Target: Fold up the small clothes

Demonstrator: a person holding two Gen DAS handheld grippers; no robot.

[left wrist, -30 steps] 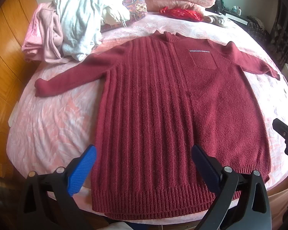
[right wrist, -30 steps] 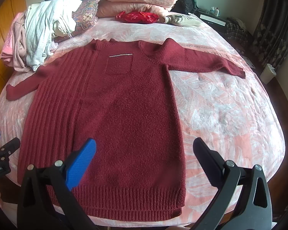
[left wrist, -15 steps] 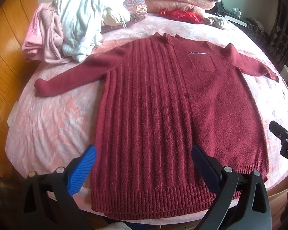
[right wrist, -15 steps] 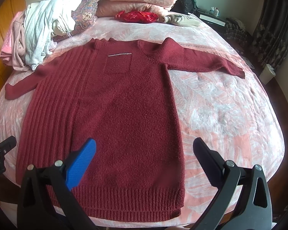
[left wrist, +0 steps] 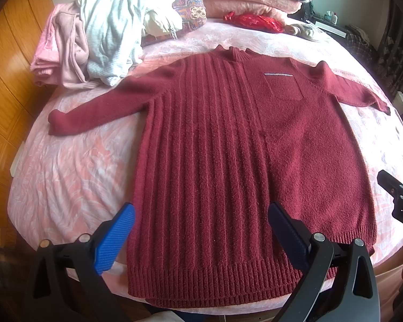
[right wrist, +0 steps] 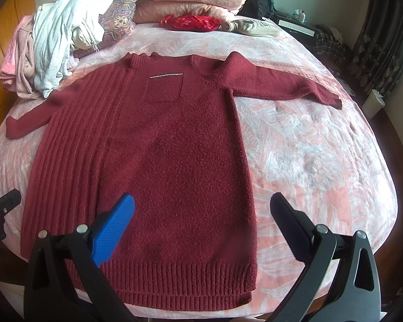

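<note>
A dark red knit sweater (left wrist: 228, 161) lies flat, front up, on the pink bed, both sleeves spread out; it also shows in the right wrist view (right wrist: 161, 161). Its hem is at the near edge of the bed. My left gripper (left wrist: 201, 214) is open and empty, held above the hem on the ribbed half. My right gripper (right wrist: 201, 206) is open and empty, above the hem's right corner. Each gripper shows at the edge of the other's view.
A pile of white and pink clothes (left wrist: 99, 35) lies at the back left, by the left sleeve. Pillows and pink blankets (right wrist: 180, 0) with a red pouch (right wrist: 190, 22) are at the head of the bed (right wrist: 322, 147). Wooden panelling (left wrist: 2, 80) is on the left.
Both grippers have drifted slightly back and to the left over the hem; the sweater has not moved and the jaws stay open.
</note>
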